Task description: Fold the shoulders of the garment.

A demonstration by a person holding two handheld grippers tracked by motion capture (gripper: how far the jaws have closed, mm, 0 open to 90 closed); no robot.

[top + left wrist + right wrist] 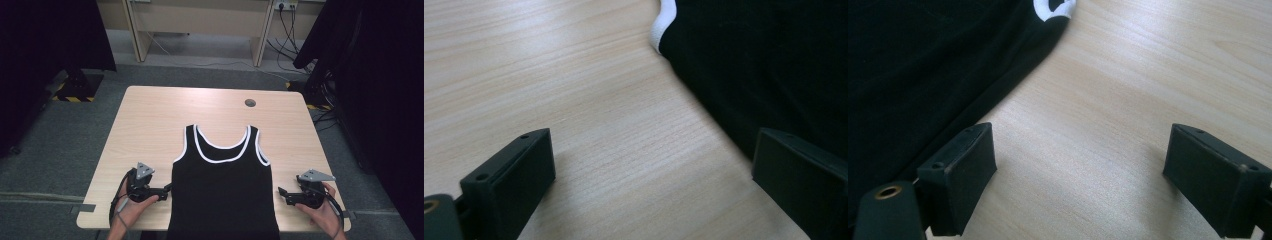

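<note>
A black tank top [222,190] with white trim lies flat on the wooden table [150,120], its hem hanging over the near edge. My left gripper [165,192] rests low beside the shirt's left side, jaws wide apart over bare wood, the shirt's edge [744,75] just by its right jaw. My right gripper [283,195] sits beside the shirt's right side, open too, with the black cloth [923,75] next to its left jaw. Nothing is between either pair of jaws [649,185] [1078,185].
A small round cable port [250,103] is set in the table's far right part. Black curtains hang at both sides, and desk legs with cables stand beyond the table. Bare wood lies left, right and beyond the shirt.
</note>
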